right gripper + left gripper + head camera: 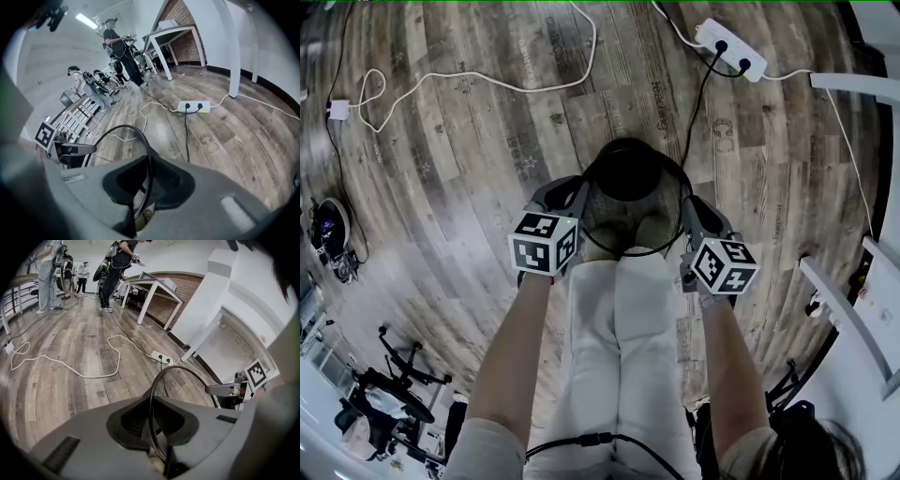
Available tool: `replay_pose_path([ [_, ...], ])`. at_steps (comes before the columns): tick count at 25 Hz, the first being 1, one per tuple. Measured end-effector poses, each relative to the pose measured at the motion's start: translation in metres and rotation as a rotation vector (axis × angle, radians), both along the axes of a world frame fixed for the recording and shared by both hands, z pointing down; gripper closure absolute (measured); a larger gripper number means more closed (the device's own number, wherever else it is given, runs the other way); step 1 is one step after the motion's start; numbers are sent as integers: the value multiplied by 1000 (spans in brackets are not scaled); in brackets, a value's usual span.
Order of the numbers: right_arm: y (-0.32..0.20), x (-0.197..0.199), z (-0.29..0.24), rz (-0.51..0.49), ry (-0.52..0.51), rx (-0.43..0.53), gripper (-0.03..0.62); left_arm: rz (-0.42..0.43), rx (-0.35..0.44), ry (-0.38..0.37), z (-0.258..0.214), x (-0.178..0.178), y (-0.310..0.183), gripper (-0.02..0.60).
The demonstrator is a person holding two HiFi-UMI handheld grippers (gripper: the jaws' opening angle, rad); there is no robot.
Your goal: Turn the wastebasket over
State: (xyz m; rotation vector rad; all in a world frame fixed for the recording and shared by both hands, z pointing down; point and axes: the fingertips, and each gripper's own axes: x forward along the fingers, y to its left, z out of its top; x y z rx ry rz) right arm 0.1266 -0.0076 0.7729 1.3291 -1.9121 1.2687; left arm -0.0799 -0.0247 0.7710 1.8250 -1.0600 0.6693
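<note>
The black wire-mesh wastebasket (630,192) hangs tilted over the wooden floor in front of my knees, its dark solid base on the far side and its round rim towards me. My left gripper (574,208) is shut on the rim's left side. My right gripper (694,220) is shut on the rim's right side. In the left gripper view the thin rim wire (151,399) runs straight through the jaws of the left gripper (154,425), with the mesh wall (185,387) beyond. The right gripper view shows the same wire (149,161) pinched in the right gripper (146,185).
A white power strip (729,47) lies on the floor beyond the basket, with a black cord (698,103) running toward it and a white cable (487,82) looping left. White table legs (844,300) stand at the right. Gear (328,234) sits at the left. People stand far off (115,273).
</note>
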Motion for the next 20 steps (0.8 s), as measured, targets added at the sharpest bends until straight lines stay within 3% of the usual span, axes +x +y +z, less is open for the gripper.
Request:
replay_pose_path([
  [5,-6,6,-4,36,-19,33,557,-40,17,-43,4,-3,-4,546],
  [11,-4,-1,-10,-44,-5,56,518,-45,51,-105,3,-6,-4,545],
  [20,-3,-2,-22,-57,-2,101,482,-57,134,-140,-13,-12,-11,466],
])
